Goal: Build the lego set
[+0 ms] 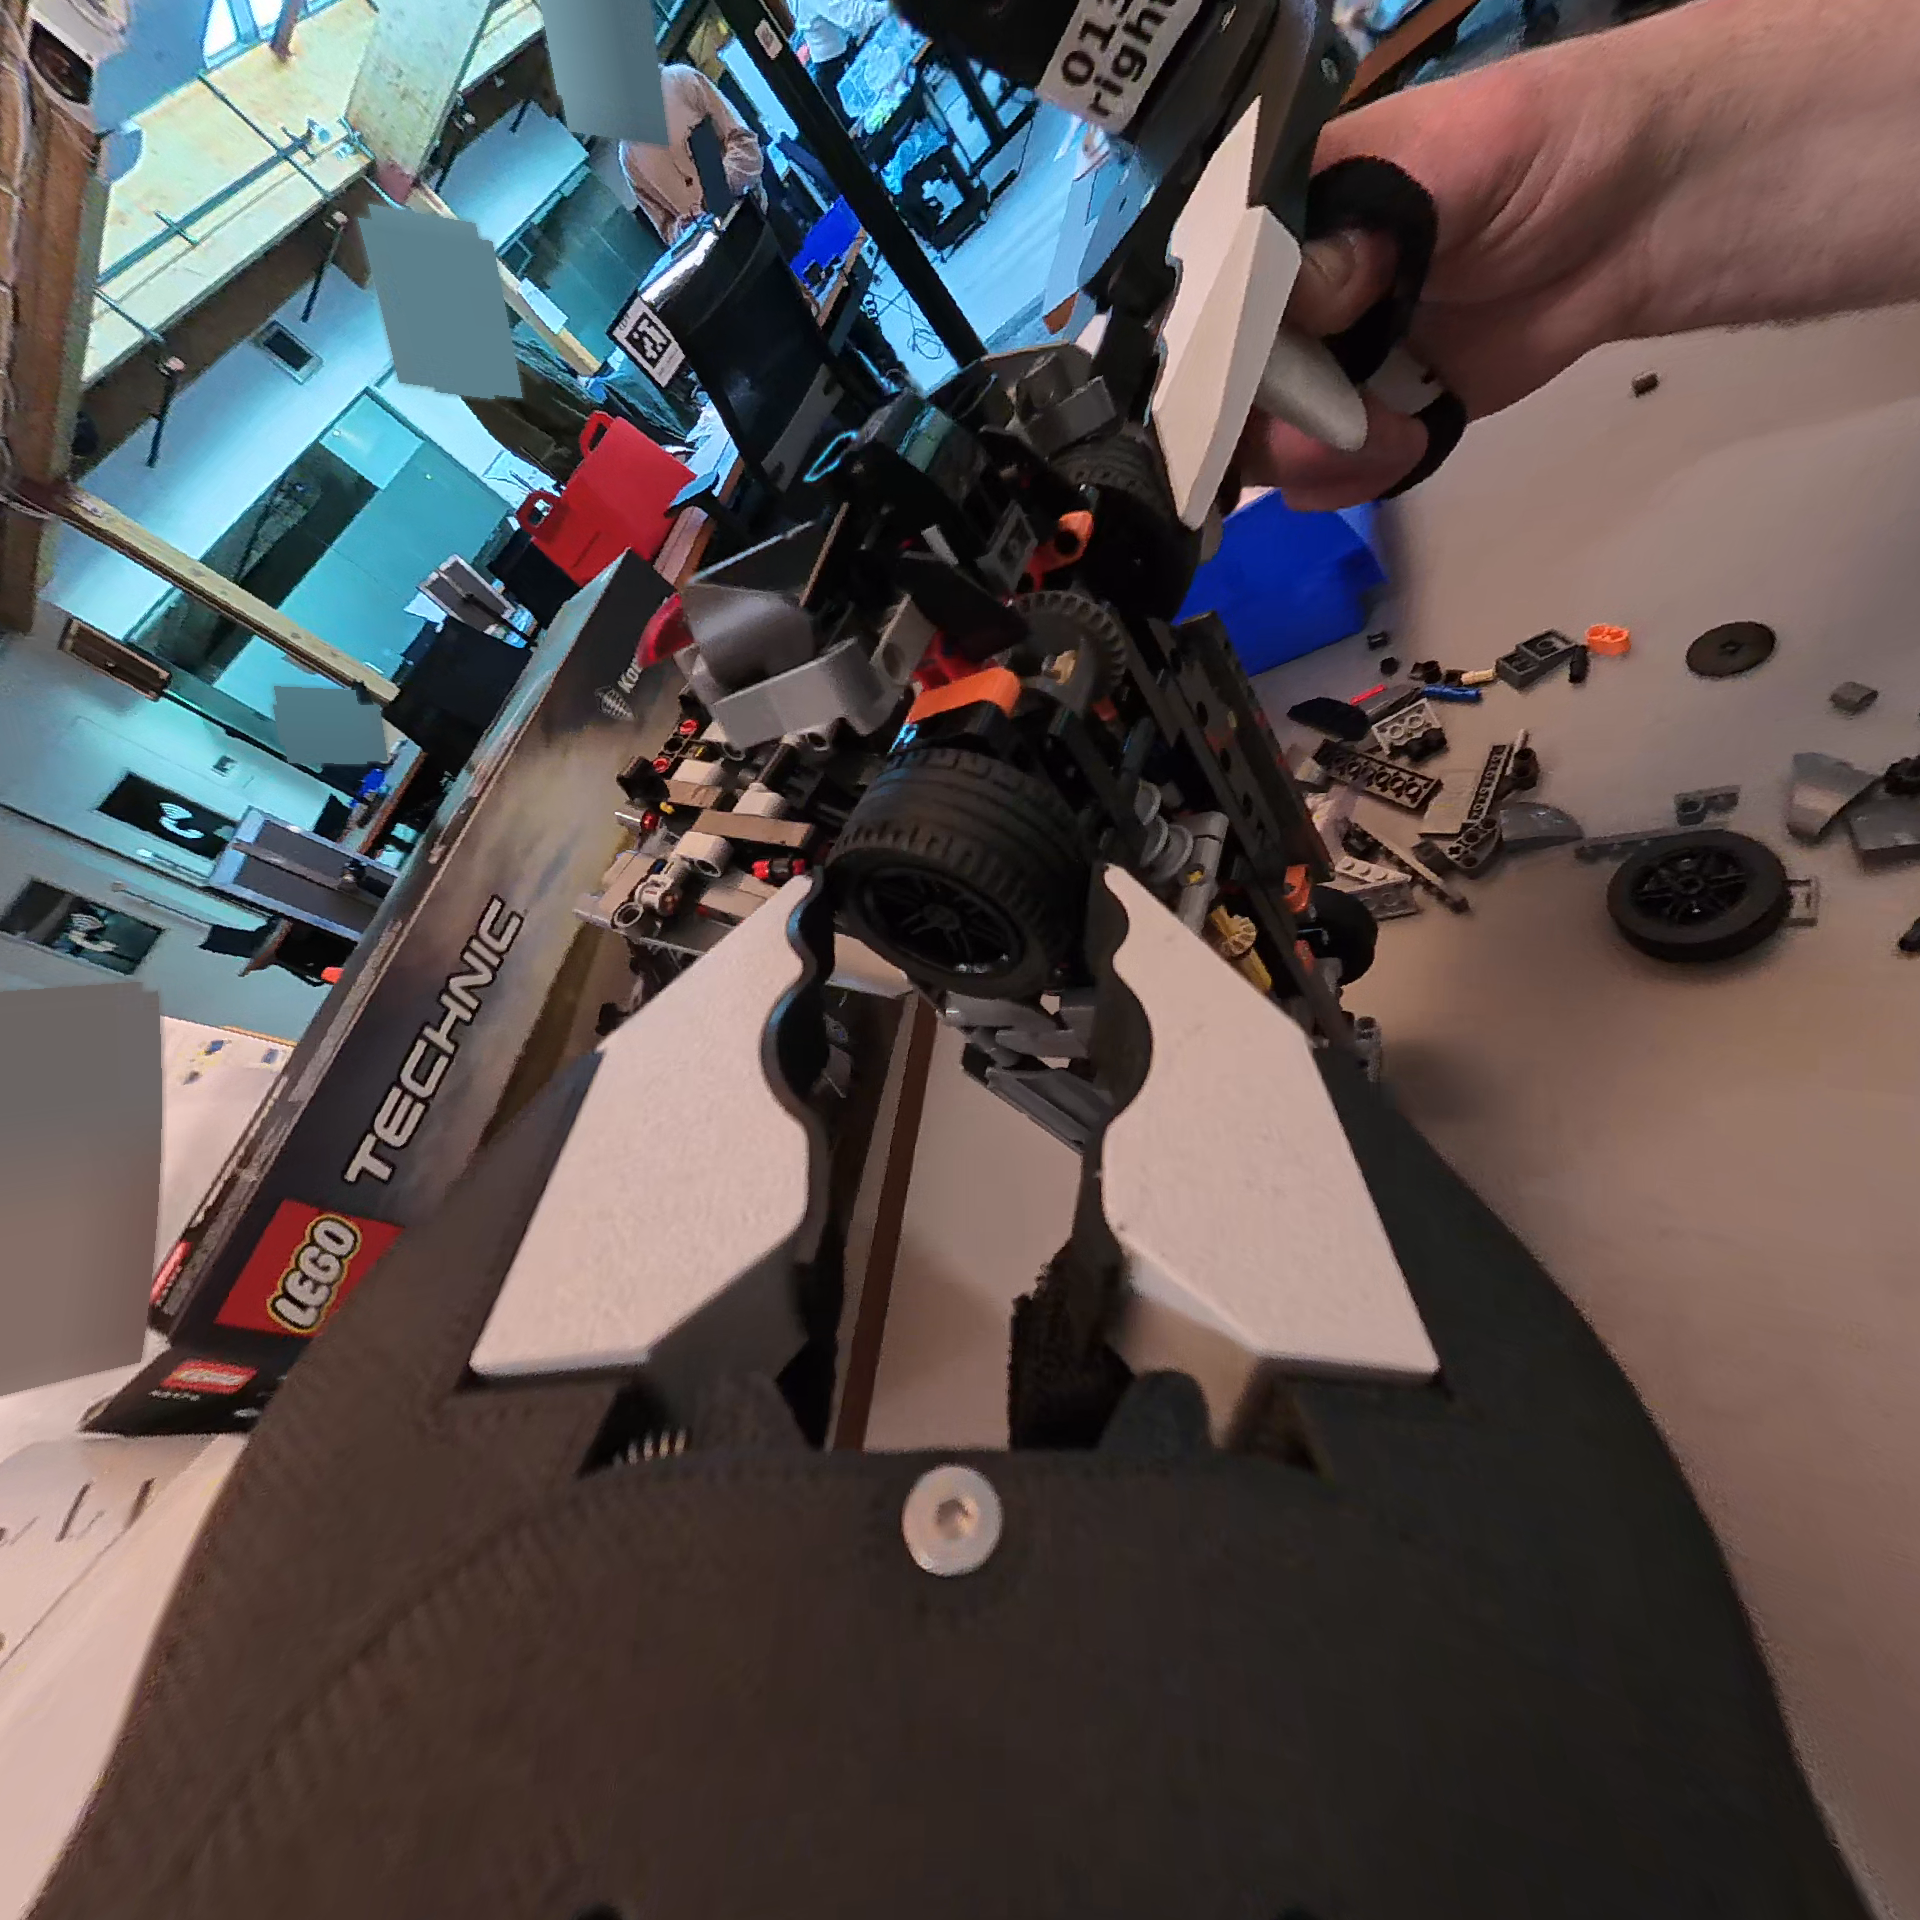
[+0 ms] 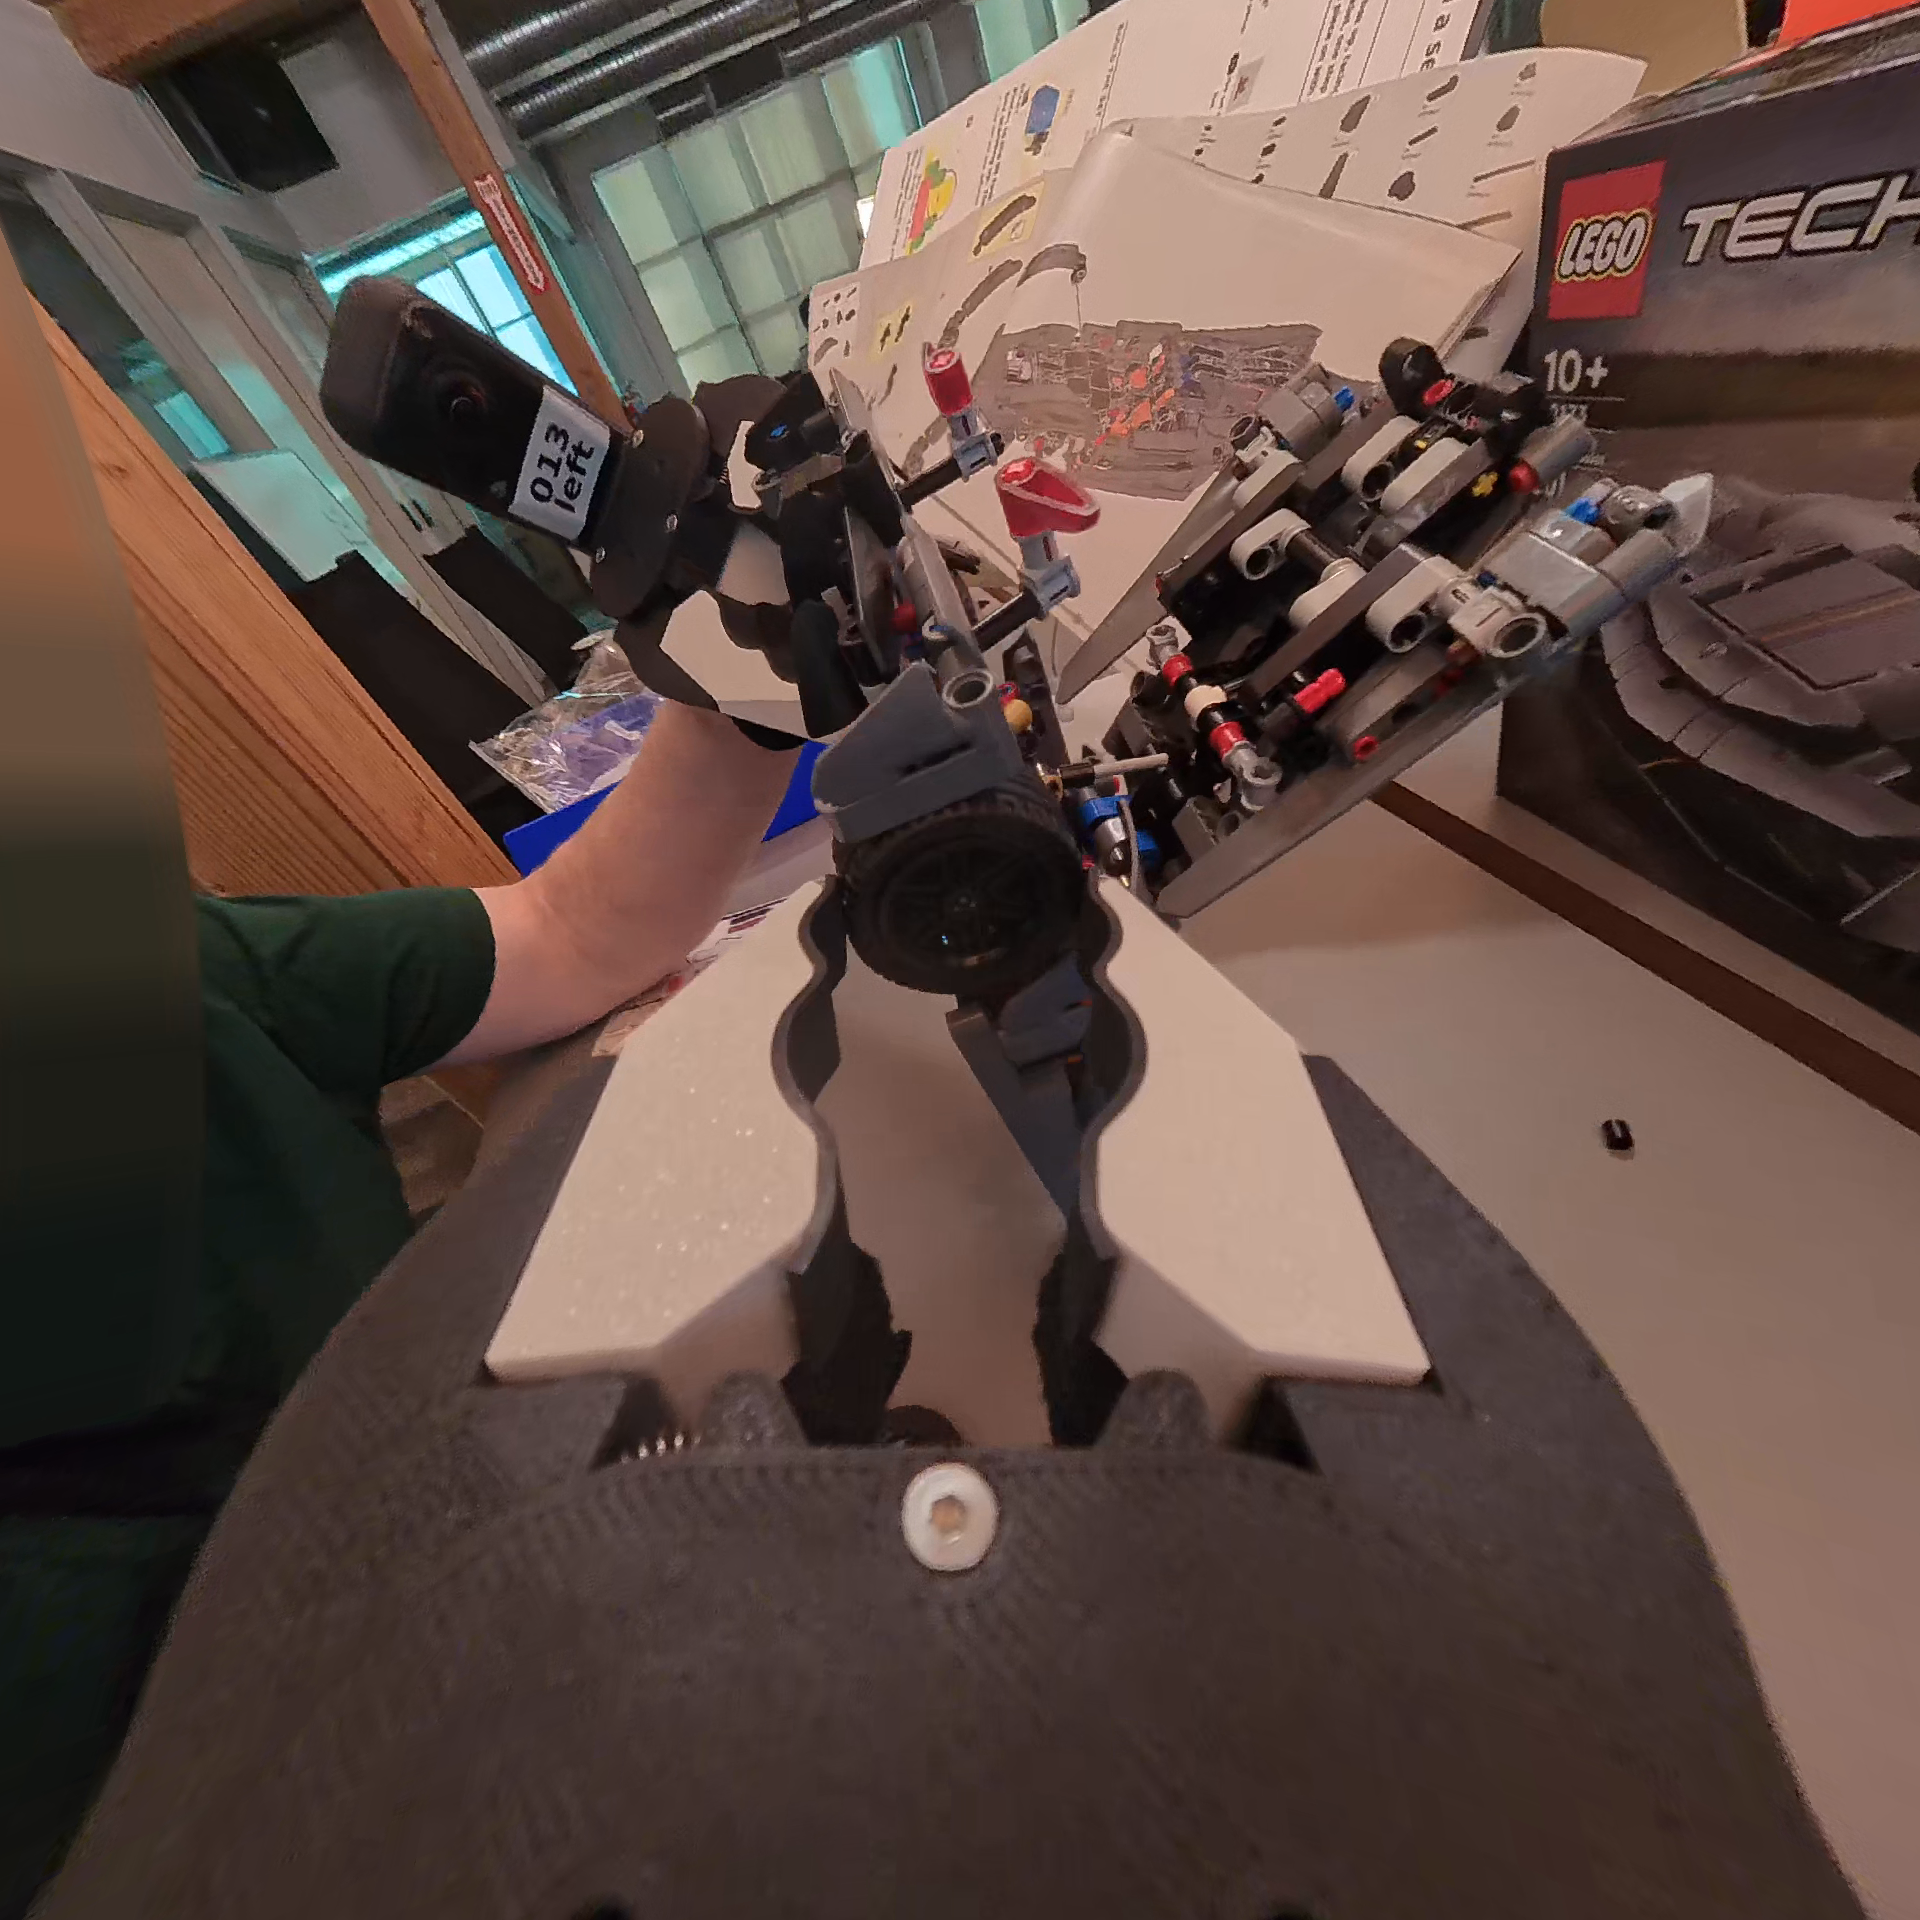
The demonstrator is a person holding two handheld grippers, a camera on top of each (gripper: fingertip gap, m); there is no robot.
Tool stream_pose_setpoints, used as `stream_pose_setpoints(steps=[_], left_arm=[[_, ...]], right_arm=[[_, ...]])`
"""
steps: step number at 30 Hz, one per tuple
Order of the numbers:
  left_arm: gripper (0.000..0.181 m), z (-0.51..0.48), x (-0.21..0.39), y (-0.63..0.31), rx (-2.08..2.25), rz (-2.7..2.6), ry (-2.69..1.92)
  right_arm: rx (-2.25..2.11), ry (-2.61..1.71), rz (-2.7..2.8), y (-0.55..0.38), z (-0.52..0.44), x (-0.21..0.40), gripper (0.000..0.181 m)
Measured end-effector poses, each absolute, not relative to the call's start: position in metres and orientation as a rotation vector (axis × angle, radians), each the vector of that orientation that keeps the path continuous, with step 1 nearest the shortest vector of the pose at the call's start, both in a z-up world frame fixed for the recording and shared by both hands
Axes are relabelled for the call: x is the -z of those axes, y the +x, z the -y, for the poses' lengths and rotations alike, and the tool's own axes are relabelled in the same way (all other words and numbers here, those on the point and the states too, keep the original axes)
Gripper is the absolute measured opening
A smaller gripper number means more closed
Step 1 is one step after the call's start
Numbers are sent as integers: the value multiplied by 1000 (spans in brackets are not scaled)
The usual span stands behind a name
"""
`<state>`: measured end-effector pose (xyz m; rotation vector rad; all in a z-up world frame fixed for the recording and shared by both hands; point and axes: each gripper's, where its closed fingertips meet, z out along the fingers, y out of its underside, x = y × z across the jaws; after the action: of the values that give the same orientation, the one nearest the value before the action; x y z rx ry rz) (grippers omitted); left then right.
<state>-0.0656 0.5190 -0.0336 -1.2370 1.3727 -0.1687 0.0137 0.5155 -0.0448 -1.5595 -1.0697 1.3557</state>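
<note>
Now both grippers are on the car (image 1: 935, 665), which is lifted and tipped on its side above the table (image 1: 1558, 1143), each one clamped across a wheel at opposite ends. The left gripper (image 1: 961, 935) has its white fingers (image 1: 686, 1122) pinched on the near tyre (image 1: 956, 873); the right gripper (image 2: 966, 914) is squeezing its own wheel (image 2: 961, 894), with a grey fender piece sitting right on top of it.

Here's the worry: wheels spin on their axles. Held only by two tyres, the car could roll in the grip and sag, and a twist from either hand might pop a wheel off or shake loose the red seats (image 2: 1039, 499) sticking out of the frame. A slip on the rubber and the whole thing drops among the loose parts (image 1: 1455, 769).

Room to move? Tight on one side. The set's box (image 1: 436, 1039) stands just beside the car, and the open instruction booklet (image 2: 1143, 312) leans behind it, so any swing that way bumps cardboard or paper. Away from the box the table opens up, though a spare wheel (image 1: 1688, 894) and scattered pieces lie near. The table's dark edge (image 2: 1662, 914) runs close under the car near the box.
</note>
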Motion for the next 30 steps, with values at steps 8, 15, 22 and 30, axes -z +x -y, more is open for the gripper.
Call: stream_pose_setpoints(steps=[8, 15, 22, 30], left_arm=[[47, -514, 33, -62, 69, -1407, -1176], [46, -512, 33, -67, -60, -1461, -1145], [54, -496, 31, -72, 14, -1513, -1170], [53, -482, 31, -77, 233, -1541, -1247]], right_arm=[[-1483, -1564, 1016, 17, -511, 45, 43], [-1448, -1547, 1021, 16, -508, 45, 43], [-1431, -1529, 1040, 10, -499, 45, 43], [-1402, -1516, 1066, 1, -487, 45, 43]])
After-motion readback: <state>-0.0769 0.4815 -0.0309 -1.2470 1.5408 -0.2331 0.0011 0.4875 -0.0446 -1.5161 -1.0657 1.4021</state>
